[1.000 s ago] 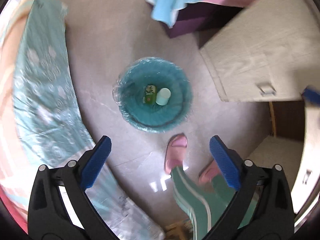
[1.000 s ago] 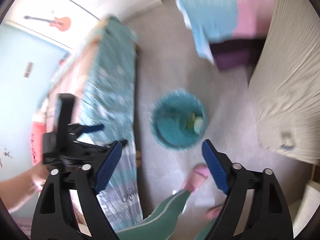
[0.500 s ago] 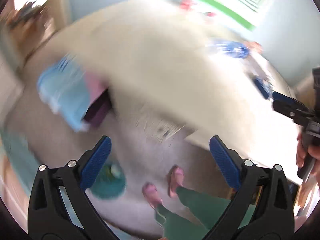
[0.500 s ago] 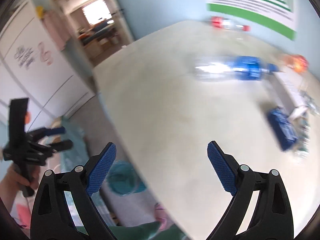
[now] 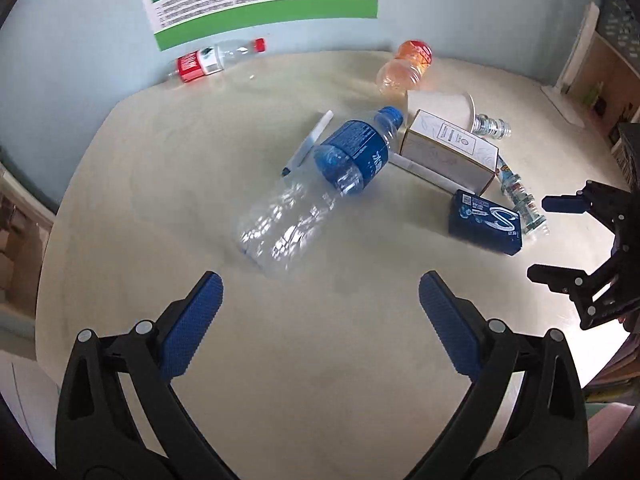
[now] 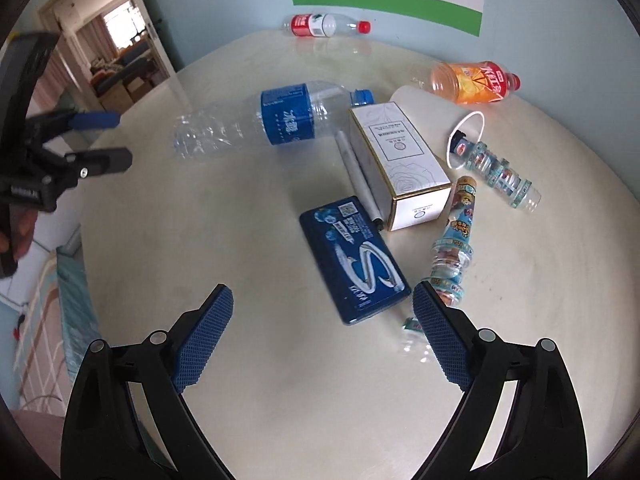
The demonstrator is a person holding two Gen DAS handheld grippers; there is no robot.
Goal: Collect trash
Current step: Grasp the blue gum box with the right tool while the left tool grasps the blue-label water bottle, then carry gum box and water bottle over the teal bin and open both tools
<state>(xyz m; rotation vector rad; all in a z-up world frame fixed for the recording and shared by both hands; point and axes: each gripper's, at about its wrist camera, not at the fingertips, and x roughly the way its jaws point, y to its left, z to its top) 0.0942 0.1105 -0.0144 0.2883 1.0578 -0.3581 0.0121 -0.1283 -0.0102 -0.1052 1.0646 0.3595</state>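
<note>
Both hand-held grippers are hovering over the cream tabletop (image 5: 320, 360), each spread wide and gripping nothing. The left hand-held gripper (image 5: 320, 304) is pointing toward a clear bottle with a blue label (image 5: 320, 184) lying on its side mid-table. The right hand-held gripper (image 6: 323, 312) is sitting just before a dark blue box (image 6: 354, 258), which is lying flat beside a white carton (image 6: 398, 164). A red-labelled bottle (image 6: 324, 26) is resting near the wall, an orange drink bottle (image 6: 474, 82) is lying behind a tipped paper cup (image 6: 436, 120)
</note>
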